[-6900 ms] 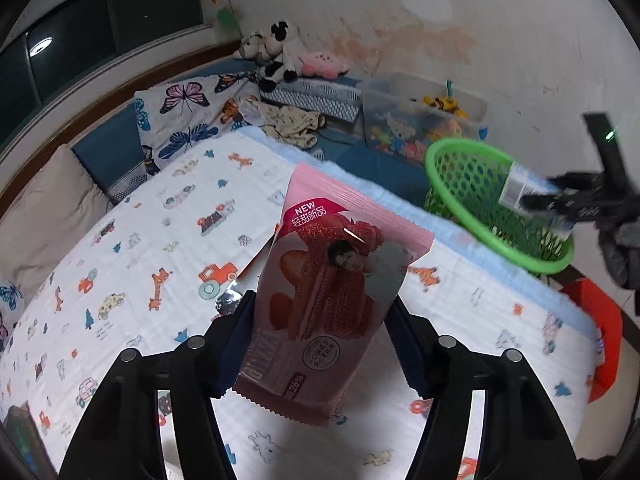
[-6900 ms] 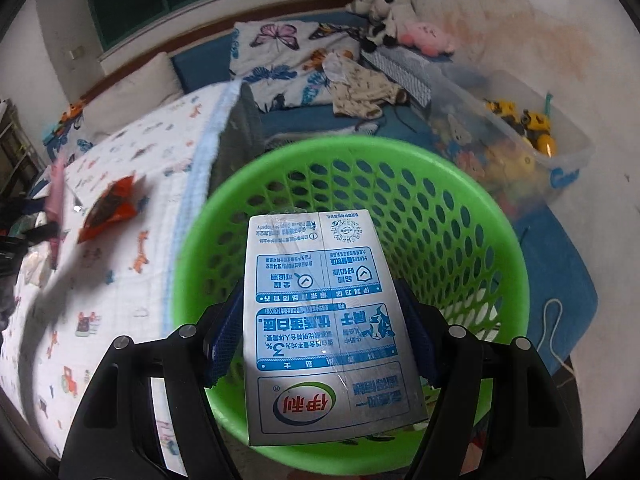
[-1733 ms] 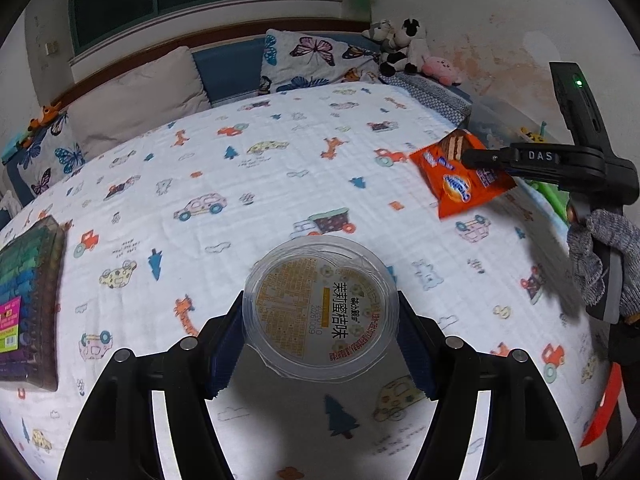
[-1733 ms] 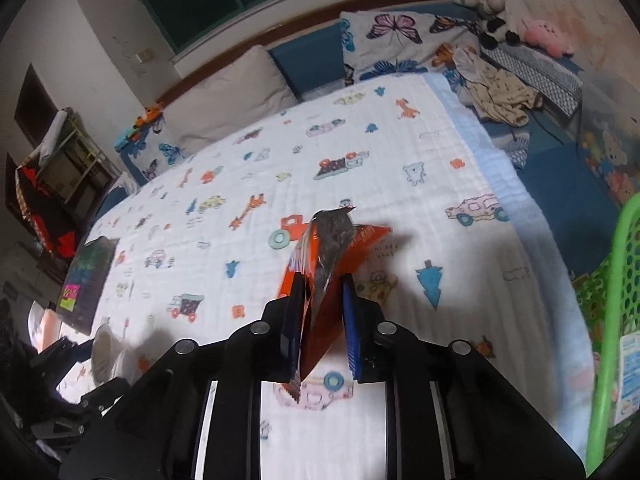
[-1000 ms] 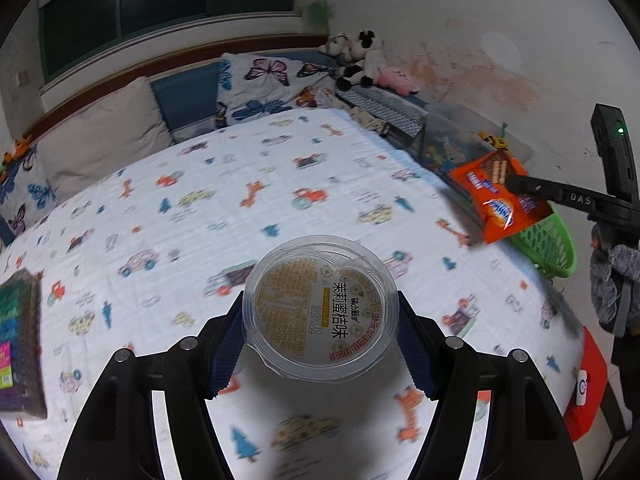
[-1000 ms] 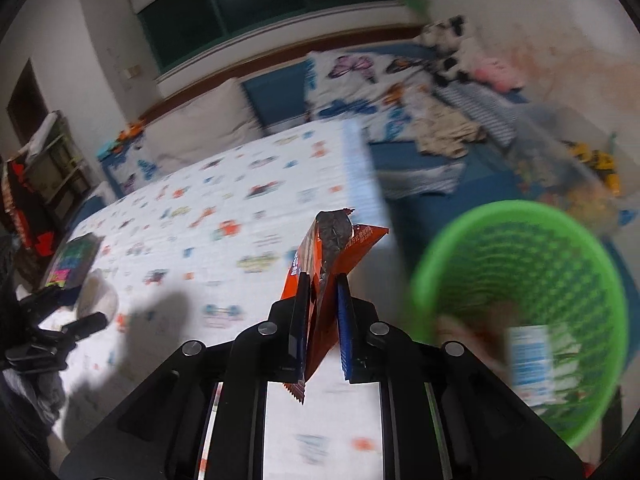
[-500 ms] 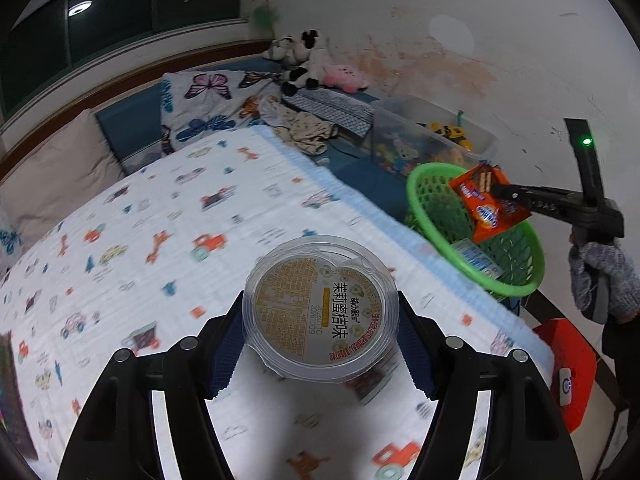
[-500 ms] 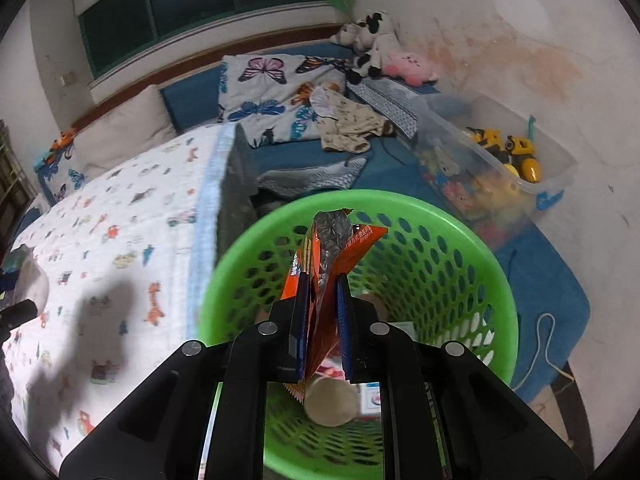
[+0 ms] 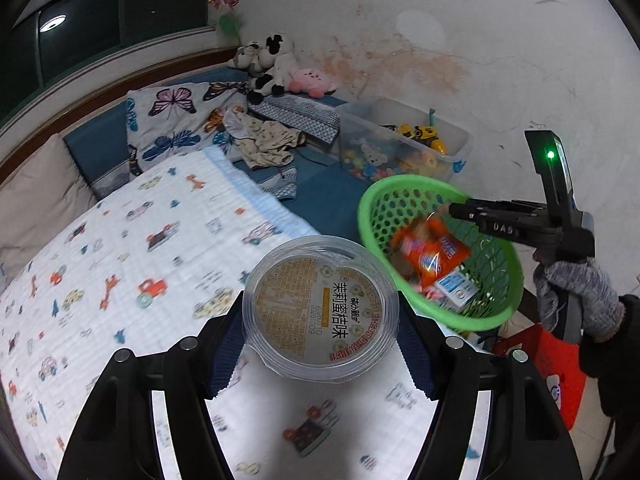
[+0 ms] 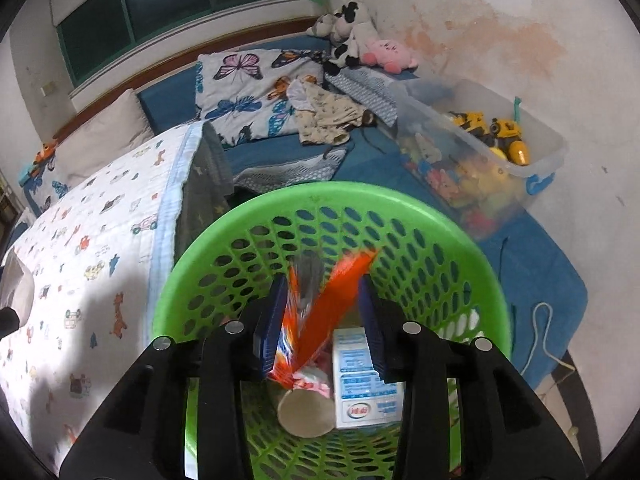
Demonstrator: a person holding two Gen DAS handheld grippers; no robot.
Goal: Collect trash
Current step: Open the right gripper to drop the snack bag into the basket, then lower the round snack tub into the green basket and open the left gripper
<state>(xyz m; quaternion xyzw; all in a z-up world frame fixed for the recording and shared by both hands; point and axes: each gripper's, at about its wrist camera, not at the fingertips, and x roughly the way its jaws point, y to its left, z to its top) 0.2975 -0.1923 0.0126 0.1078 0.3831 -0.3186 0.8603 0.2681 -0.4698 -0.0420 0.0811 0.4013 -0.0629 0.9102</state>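
My left gripper (image 9: 320, 344) is shut on a clear round plastic cup (image 9: 320, 312) with a yellow printed lid, held above the bed. The green mesh basket (image 9: 496, 308) stands off the bed's right side. My right gripper (image 10: 322, 320) hangs over the basket (image 10: 240, 232) with its jaws apart. An orange snack bag (image 10: 324, 300) is blurred between them, dropping into the basket; it also shows in the left wrist view (image 9: 432, 252). A milk carton (image 10: 360, 384), a paper cup (image 10: 306, 410) and a pink wrapper lie inside.
The bed has a white cartoon-print sheet (image 9: 120, 248). A clear bin of toys (image 10: 488, 148) stands by the wall behind the basket. Pillows, clothes and plush toys (image 9: 272, 64) lie at the head. A red object (image 9: 560, 360) sits on the floor.
My right gripper has opened over the basket and let go of the orange snack bag, which is falling in. My left gripper with the cup has swung nearer the basket.
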